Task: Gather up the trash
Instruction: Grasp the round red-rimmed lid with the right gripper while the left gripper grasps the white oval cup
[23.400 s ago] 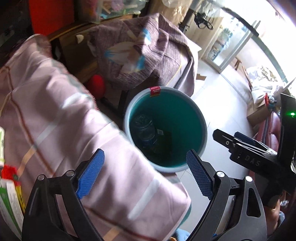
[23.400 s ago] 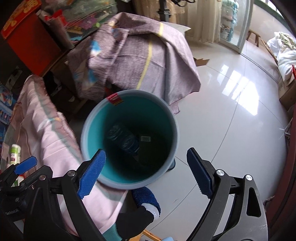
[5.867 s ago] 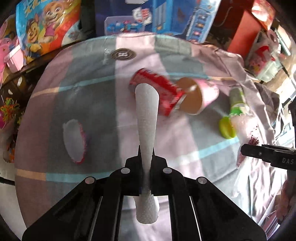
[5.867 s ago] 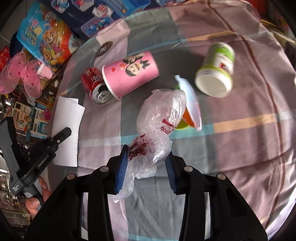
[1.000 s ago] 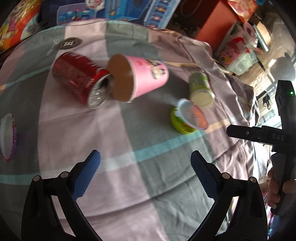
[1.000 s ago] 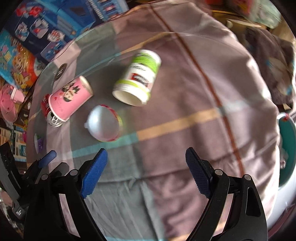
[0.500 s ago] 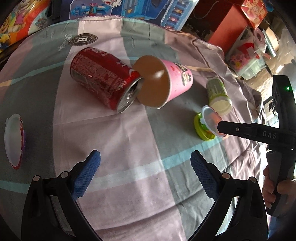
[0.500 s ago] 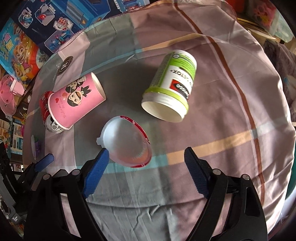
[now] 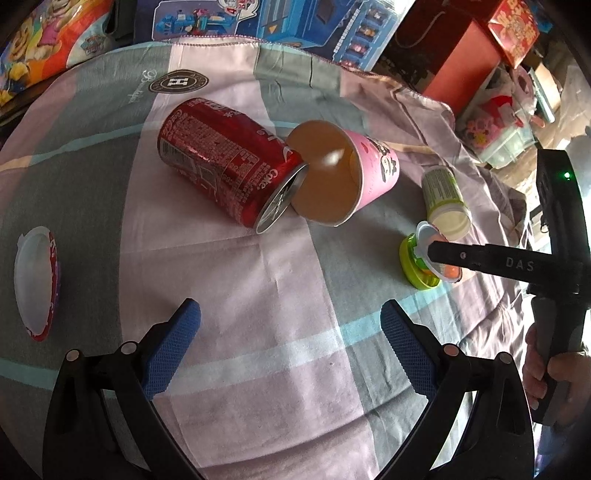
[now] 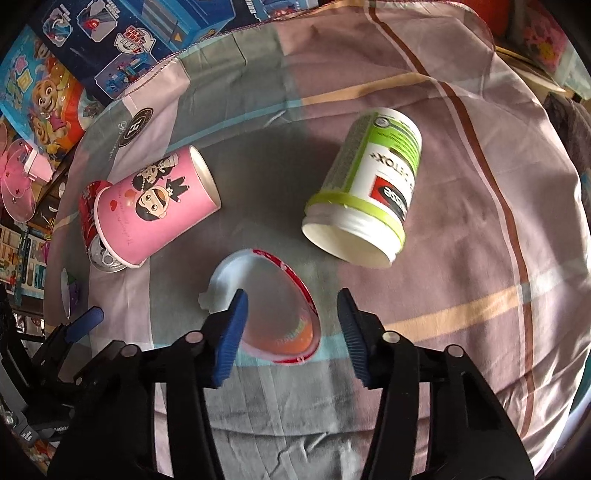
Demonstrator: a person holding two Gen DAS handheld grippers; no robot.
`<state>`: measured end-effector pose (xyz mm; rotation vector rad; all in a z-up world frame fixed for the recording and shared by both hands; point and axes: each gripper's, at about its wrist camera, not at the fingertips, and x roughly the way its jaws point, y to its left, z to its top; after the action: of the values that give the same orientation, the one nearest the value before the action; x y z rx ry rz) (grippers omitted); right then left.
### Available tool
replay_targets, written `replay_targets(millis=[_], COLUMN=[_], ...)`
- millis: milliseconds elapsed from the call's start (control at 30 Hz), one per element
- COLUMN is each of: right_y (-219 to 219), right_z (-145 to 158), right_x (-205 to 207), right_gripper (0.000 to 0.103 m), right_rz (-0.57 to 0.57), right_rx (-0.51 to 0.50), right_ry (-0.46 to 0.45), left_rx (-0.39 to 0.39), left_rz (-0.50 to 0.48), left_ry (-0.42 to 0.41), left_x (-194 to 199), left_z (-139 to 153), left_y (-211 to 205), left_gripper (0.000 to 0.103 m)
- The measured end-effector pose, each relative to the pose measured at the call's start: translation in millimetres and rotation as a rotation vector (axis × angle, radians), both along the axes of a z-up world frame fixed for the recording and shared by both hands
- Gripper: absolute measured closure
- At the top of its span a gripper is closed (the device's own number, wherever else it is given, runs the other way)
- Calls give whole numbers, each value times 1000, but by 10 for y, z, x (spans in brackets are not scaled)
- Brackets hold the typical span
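Observation:
A red cola can point(image 9: 225, 162) lies on its side on the checked tablecloth point(image 9: 258, 314), touching a tipped pink paper cup point(image 9: 343, 177). My left gripper point(image 9: 290, 339) is open and empty, a short way in front of the can. A white and green jar point(image 10: 373, 188) lies open-mouthed. My right gripper point(image 10: 291, 325) is partly open, its jaws on either side of a clear red-rimmed lid point(image 10: 273, 314) that rests on a green cap point(image 9: 415, 264). The pink cup point(image 10: 155, 206) and the can point(image 10: 90, 225) lie to its left.
A second clear lid point(image 9: 35, 280) lies at the table's left edge. Toy boxes point(image 9: 266, 26) and a red box point(image 9: 461, 48) stand behind the table. The cloth hangs over the right edge point(image 10: 546, 258). The right gripper's body point(image 9: 517, 266) reaches across the left wrist view.
Both grippers have moved closer to the table. The right gripper's jaws have narrowed around the clear lid. The left gripper has drawn nearer the cola can and stays open.

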<state>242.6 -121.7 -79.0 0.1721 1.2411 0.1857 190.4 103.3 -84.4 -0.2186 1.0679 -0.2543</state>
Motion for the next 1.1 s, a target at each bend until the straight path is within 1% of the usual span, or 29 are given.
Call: replay_targets(millis=[67, 100, 133, 167, 233, 367, 467, 533, 633, 767, 867, 933, 967, 1000, 1033, 1067, 1100], right_y=[29, 44, 56, 61, 87, 131, 220, 329, 528, 803, 964, 1037, 1070, 1092, 1104, 1112, 1114], right_z=[-28, -46, -49, -31, 41, 209, 305, 341, 345, 286, 243, 216, 203, 194, 186, 177, 172], right_x=[8, 6, -10, -29, -83, -170, -218, -227, -237, -270, -310, -335, -351, -365, -376, -384, -390], right_gripper=[69, 85, 89, 90, 98, 98, 98, 98, 98, 98, 98, 98, 98, 98, 98, 98, 98], right_rz=[9, 16, 19, 18, 22, 33, 55, 81, 118, 162, 190, 205, 212, 217, 220, 222, 222], right_rx=[-21, -31, -41, -53, -86, -91, -51, -47, -33, -8, -3, -5, -8, -11, -13, -13, -14], right_ry=[0, 7, 6, -2, -32, -71, -74, -76, -68, -47, -36, -31, -28, -26, -24, -21, -18], left_rx=[-2, -1, 1, 1, -4, -12, -5, 2, 10, 57, 91, 93, 84, 88, 103, 116, 125], left_rz=[4, 4, 6, 8, 15, 32, 52, 77, 124, 186, 232, 260, 274, 282, 286, 289, 290], left_ry=[1, 0, 0, -1, -2, -2, -20, -37, -57, -72, -75, -63, -59, -59, -58, -56, -48], left_x=[-15, -23, -35, -43, -66, -116, -161, -204, -262, -308, -327, -336, -337, -337, -326, -309, -286], left_z=[4, 4, 8, 10, 12, 48, 132, 215, 324, 390, 377, 366, 363, 355, 340, 317, 284], left_y=[13, 17, 24, 35, 65, 165, 294, 448, 728, 1079, 1342, 1495, 1574, 1626, 1663, 1677, 1698], left_gripper=[5, 5, 5, 5, 5, 5, 5, 5, 5, 5, 7, 19, 21, 26, 32, 34, 41])
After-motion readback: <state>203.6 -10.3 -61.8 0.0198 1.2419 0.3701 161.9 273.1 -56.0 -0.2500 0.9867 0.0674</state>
